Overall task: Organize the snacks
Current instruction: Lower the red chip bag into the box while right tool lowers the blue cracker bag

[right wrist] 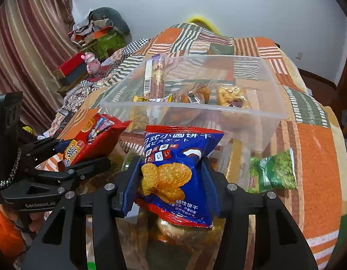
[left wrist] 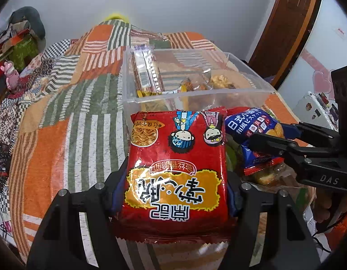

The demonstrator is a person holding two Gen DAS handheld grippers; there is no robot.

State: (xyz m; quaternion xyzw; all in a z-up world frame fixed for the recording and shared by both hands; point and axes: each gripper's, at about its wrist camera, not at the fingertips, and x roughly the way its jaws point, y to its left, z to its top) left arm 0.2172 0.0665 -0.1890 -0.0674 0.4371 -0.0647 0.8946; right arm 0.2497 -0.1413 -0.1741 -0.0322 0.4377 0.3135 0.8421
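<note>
The red noodle packet [left wrist: 175,175] is a flat, glossy foil pouch with serrated ends and cartoon faces printed on it. The left gripper [left wrist: 174,193] has its jaws pinching this packet by its two sides, holding it in the air just before the near wall of the clear plastic box [left wrist: 218,93]. At about 3 o'clock from it, the blue biscuit bag [right wrist: 175,168] is a puffy, shiny pouch with round crackers pictured on it; the right gripper [right wrist: 171,180] has its jaws closed on both sides of this bag, also just before the box.

The box is a rectangular tub with thin transparent walls. Inside lie a long wafer stick [right wrist: 154,78] in foil wrapping and several small clear-wrapped pastries [right wrist: 229,95], whose kind is hard to make out through the plastic. A green snack packet [right wrist: 274,171] lies at 4 o'clock from the box on the patchwork blanket [left wrist: 61,112], woven with orange, green and white stripes. Below the biscuit bag, more snacks are mostly hidden.
</note>
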